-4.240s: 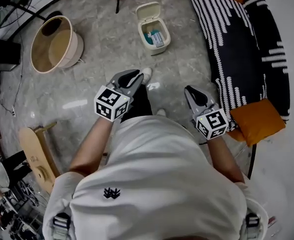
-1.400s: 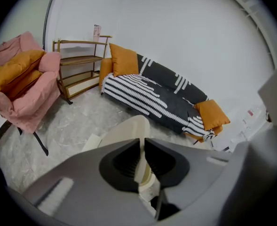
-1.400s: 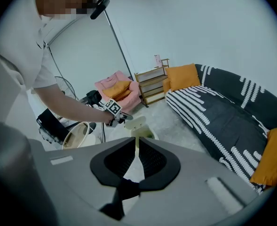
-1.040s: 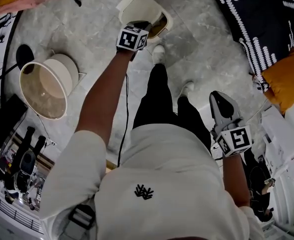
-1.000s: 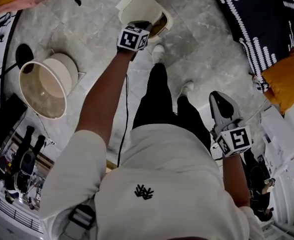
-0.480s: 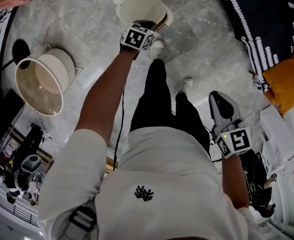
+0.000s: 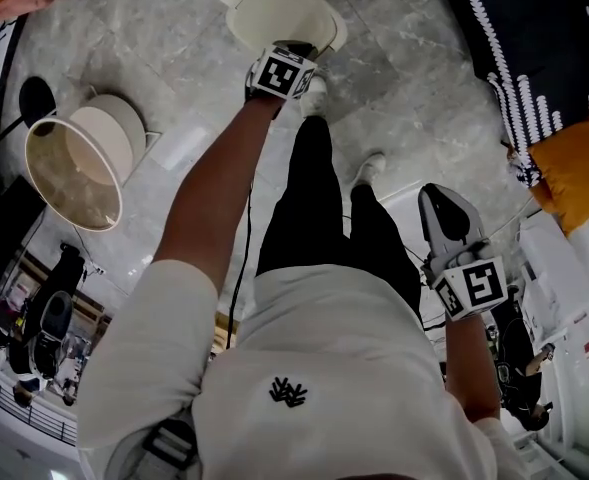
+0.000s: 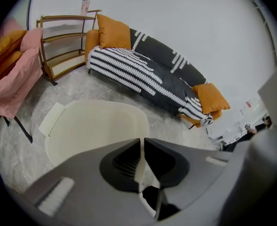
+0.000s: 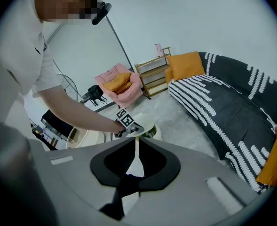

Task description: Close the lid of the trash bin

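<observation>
1. My left gripper (image 7: 292, 52) is stretched out ahead, with its tips at the near edge of the lid (image 7: 274, 10). Its jaws are drawn together to a thin slit and hold nothing.
2. In the left gripper view the lid (image 8: 98, 126) lies straight ahead and below the jaws. Its long axis runs away from them toward the hinge tab (image 8: 51, 119) at the far left.
3. In the right gripper view a dark gap shows between the lid (image 9: 143, 122) and the bin (image 9: 157, 134) on the near side. I judge the lid not quite seated, so the push should go straight down on the edge opposite the hinge.
4. My right gripper (image 7: 442, 203) hangs low at my side, well apart from the bin, with its jaws also closed and empty. The left is clearly the nearer one for this.
</observation>
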